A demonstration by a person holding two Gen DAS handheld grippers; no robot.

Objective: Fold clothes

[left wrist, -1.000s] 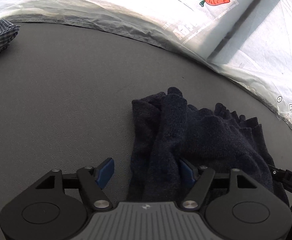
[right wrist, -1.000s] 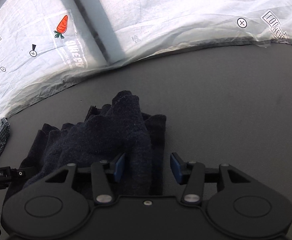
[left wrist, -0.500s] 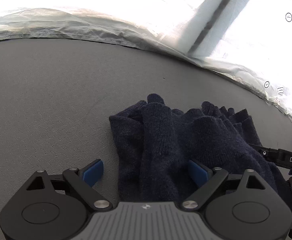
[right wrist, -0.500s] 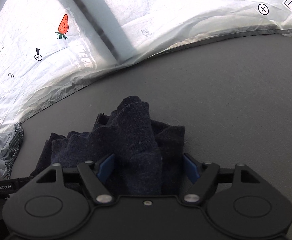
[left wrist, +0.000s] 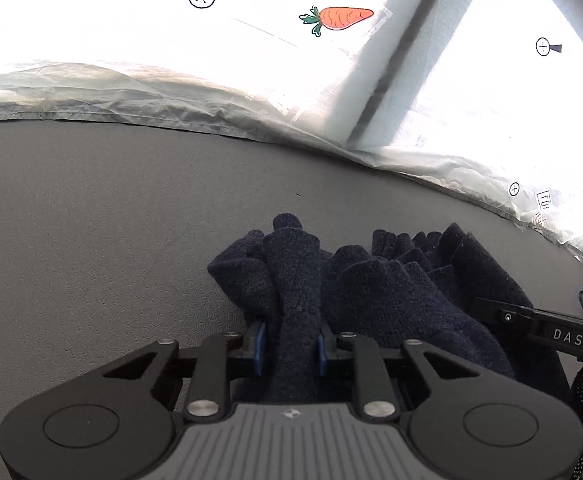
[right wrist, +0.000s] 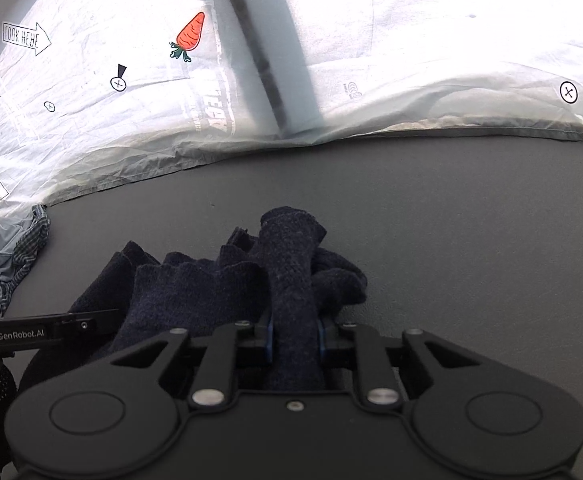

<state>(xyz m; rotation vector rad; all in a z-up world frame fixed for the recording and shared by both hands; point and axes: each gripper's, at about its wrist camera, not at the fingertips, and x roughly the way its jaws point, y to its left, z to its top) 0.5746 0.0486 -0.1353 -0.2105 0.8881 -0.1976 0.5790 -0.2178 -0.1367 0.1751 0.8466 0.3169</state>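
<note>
Each tool, left tool [left wrist: 290, 346] and right tool [right wrist: 294, 336], pinches a ridge of the fuzzy navy knit garment [left wrist: 391, 288] bunched on the grey tabletop [left wrist: 111, 216].

The lower part of the dark knitted garment [left wrist: 391, 292] disappears behind the left gripper [left wrist: 290, 344] body at the bottom of the left wrist view, so its near edge cannot be seen. In the right wrist view the same happens under the right gripper [right wrist: 294, 340]. At the left edge of that view a checked blue cloth [right wrist: 19, 248] is cut off by the frame. The mirrored lettering on the white sheet [right wrist: 411, 40] near the centre is too blurred to read.
</note>
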